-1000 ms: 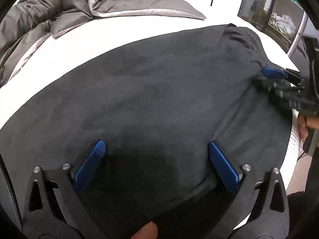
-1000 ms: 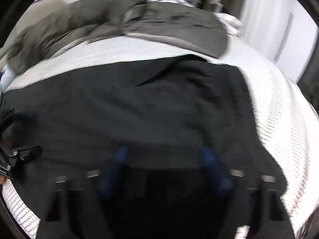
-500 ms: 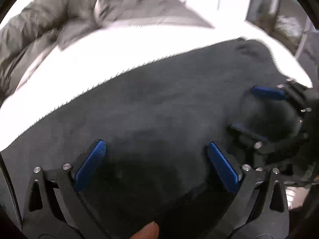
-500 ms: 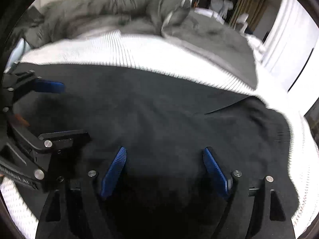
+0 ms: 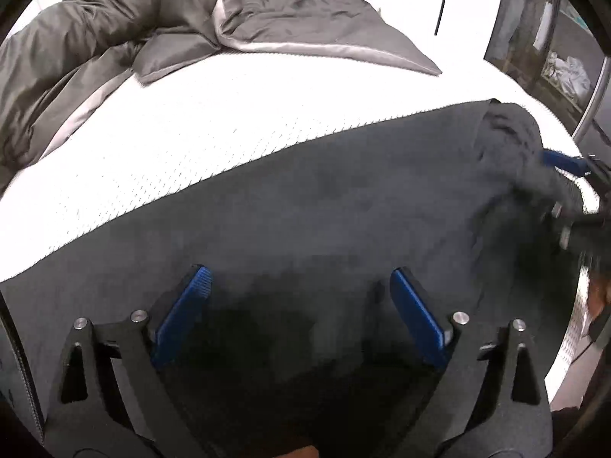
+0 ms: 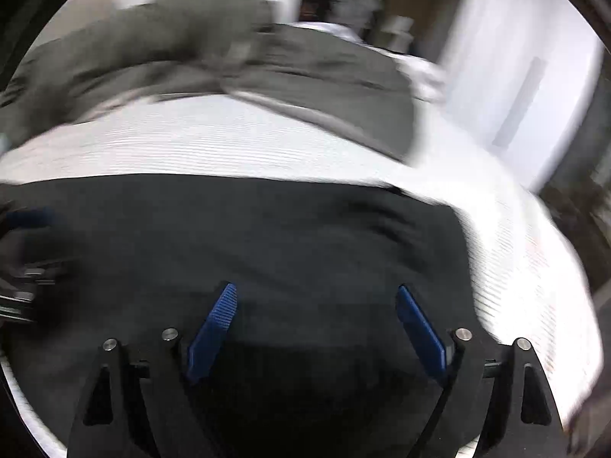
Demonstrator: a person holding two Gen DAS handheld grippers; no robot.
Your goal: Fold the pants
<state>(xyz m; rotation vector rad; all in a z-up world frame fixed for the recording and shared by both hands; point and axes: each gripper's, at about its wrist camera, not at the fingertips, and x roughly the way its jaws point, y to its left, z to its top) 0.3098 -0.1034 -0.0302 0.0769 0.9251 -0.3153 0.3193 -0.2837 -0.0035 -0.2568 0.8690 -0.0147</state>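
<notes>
Dark grey pants (image 5: pixel 324 198) lie spread flat on a white bed; they also show in the right wrist view (image 6: pixel 267 236). My left gripper (image 5: pixel 299 278) is open just above the cloth, its blue pads wide apart and empty. My right gripper (image 6: pixel 313 294) is open over the cloth near the pants' right end, holding nothing. It also shows blurred at the far right of the left wrist view (image 5: pixel 569 191), by the bunched waistband. The right wrist view is motion-blurred.
A crumpled grey duvet (image 5: pixel 152 26) lies at the back of the white mattress (image 5: pixel 229 129). The bed's edge (image 5: pixel 573 347) runs along the right. A shelf unit (image 5: pixel 553 49) stands beyond at the far right. White walls (image 6: pixel 515 57) stand behind.
The right gripper has swung from close beside the left gripper back to the pants' right end. More white mattress shows behind the pants. Both grippers stay open.
</notes>
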